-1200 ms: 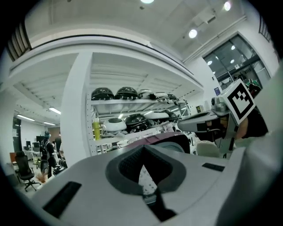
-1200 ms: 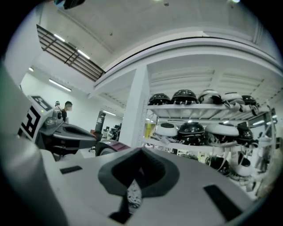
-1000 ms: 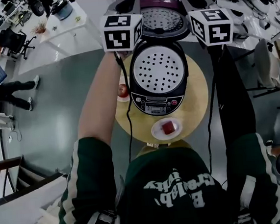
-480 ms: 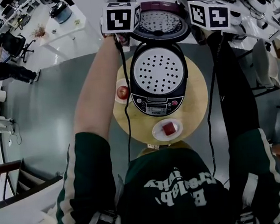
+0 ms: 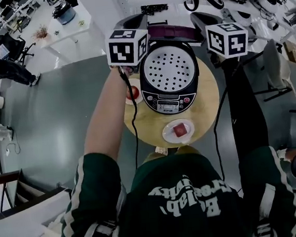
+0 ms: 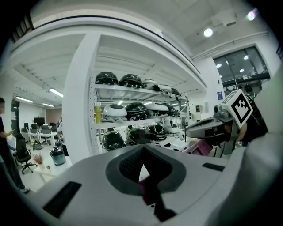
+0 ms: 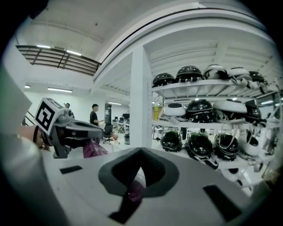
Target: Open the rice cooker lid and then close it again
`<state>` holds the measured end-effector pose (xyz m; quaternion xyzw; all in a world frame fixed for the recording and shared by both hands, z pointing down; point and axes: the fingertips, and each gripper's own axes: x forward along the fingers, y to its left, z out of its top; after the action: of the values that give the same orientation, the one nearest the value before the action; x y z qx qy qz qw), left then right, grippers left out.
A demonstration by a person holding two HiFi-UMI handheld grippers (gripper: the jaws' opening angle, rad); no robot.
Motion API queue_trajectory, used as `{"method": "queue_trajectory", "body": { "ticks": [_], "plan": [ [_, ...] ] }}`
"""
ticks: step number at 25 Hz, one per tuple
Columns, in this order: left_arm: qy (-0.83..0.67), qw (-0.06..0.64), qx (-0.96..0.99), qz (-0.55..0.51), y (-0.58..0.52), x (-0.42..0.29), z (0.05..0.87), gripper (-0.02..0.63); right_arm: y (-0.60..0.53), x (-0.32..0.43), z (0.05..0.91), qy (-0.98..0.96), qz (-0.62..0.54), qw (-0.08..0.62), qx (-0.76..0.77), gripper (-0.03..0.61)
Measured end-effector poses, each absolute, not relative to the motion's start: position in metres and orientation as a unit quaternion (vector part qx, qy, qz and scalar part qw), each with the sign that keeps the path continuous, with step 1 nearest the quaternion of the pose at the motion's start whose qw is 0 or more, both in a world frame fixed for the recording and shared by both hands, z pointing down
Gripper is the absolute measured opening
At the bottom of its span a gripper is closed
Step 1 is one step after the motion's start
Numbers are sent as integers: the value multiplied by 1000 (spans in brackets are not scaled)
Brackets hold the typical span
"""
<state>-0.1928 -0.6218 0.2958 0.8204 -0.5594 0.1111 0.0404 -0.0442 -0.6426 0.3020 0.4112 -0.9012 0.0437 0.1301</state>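
Head view: the rice cooker [image 5: 169,77] sits on the round desk [image 5: 143,123]. Its purple lid [image 5: 173,33] stands raised behind the pot, with the left tongs [image 5: 140,23] and right tongs [image 5: 198,19] at its rim.
Left gripper view: the left tongs are clamped on the lid's edge.
Right gripper view: the right tongs pinch it likewise.
With such thin bites, a slip on either side could let the lid slam down.

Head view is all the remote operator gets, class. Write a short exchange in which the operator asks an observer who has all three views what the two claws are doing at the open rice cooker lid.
Operator: From above I can't tell. Is the left claw gripping the lid?
Observer: Yes. The left gripper view shows its jaws closed, with a purple edge of the lid pinched between them.
Operator: And the right claw?
Observer: The right gripper view shows the same. Its jaws are shut on a purple strip of the lid.
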Motion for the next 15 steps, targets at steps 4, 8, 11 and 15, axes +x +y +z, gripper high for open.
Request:
{"method": "queue_trajectory", "body": {
  "ticks": [4, 8, 11, 15],
  "plan": [
    [-554, 46, 824, 107, -581, -191, 326, -2, -601, -44, 330, -897, 20, 148, 417, 3],
    [-555, 59, 821, 120, -544, -190, 365, -1, -565, -50, 370, -888, 2, 198, 415, 3],
    [-546, 79, 823, 136, -526, -189, 395, 0, -547, -55, 399, -879, -12, 243, 411, 3],
    [-541, 105, 820, 156, -509, -188, 435, 0, -532, -57, 436, -870, 0, 274, 410, 3]
  ]
}}
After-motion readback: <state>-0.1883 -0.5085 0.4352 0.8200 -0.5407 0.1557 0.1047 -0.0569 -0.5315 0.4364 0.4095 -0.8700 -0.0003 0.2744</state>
